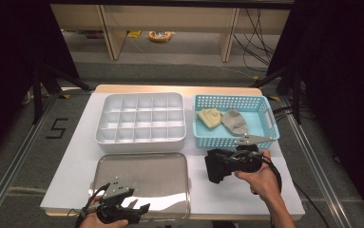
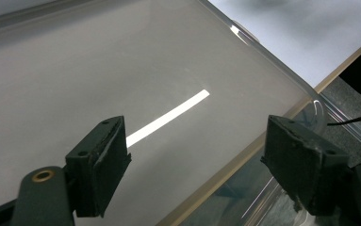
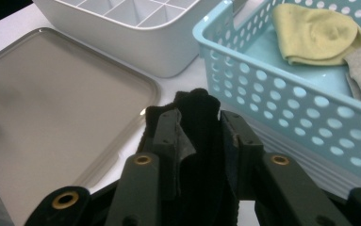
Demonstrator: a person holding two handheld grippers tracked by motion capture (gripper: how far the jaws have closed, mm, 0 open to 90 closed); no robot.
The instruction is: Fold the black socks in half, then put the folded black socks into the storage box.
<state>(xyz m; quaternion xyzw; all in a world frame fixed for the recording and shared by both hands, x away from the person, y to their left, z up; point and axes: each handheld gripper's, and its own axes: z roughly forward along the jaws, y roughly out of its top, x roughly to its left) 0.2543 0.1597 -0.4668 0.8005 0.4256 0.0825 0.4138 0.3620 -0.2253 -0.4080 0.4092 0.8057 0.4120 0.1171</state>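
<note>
We have the right gripper clamped on a black sock just left of the blue basket, likely bound for the steel tray, where our left gripper waits with jaws apart.

White surface carries three items. Metal tray lies at the near edge. White compartment box sits just beyond the tray. Blue perforated basket stands beyond the tray's right side, just beside the box
</note>
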